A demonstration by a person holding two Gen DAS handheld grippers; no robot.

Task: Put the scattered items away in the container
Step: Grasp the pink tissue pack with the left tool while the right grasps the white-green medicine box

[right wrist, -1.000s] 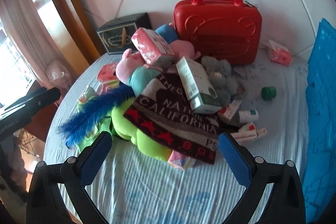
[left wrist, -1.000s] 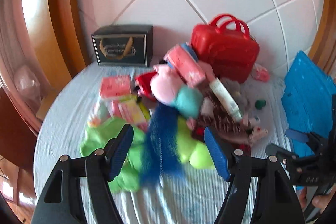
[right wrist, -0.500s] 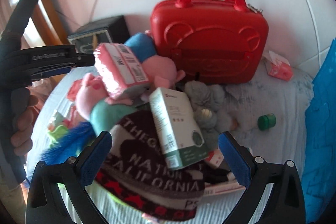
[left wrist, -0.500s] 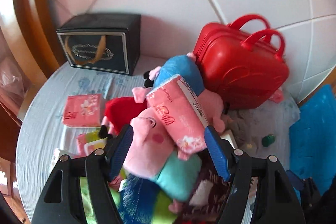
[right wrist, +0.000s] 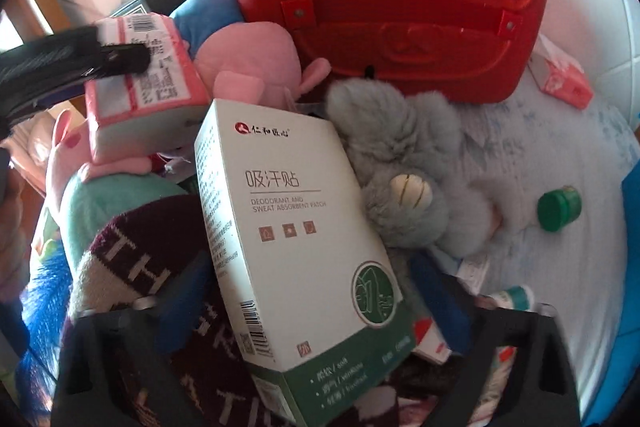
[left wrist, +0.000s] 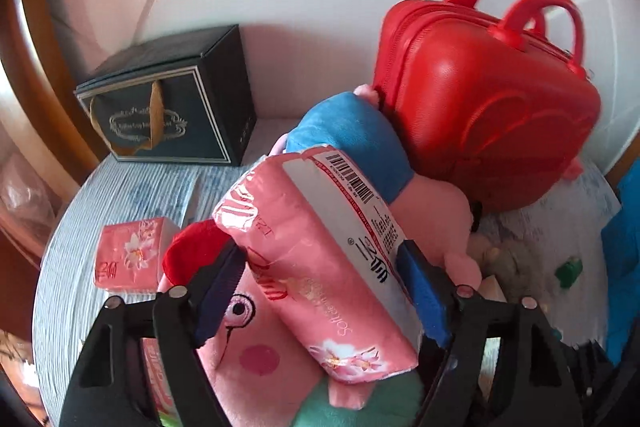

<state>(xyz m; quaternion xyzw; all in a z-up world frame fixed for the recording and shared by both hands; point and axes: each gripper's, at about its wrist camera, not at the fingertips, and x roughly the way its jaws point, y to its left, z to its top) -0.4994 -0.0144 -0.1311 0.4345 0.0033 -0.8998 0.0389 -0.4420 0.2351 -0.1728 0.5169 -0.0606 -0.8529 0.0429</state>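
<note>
Over the last second both tongs have closed in on the pile from a standoff. The left tongs now straddle the pink tissue pack, pads touching or nearly touching its sides though the jaws stand wide, not clamped; the right tongs bracket the white-and-green box the same way, apart, and whether its pads touch I cannot tell. That reads as two grasps about to be made, so the sorting has barely started. The likely container, the red case, stands shut at 1 o'clock in the left view and at 12 in the right, upright against the tiled wall; it would have to be opened first. The tissue pack is soft, crinkly film that will squash; the box is stiff card with sharp edges, tilted on the heap. Under them lie a pink plush, a knitted hat and a grey fluffy toy. A small green cap sits alone at 3 o'clock on the ribbed cloth of the tabletop, and a black gift box stands at 10.
</note>
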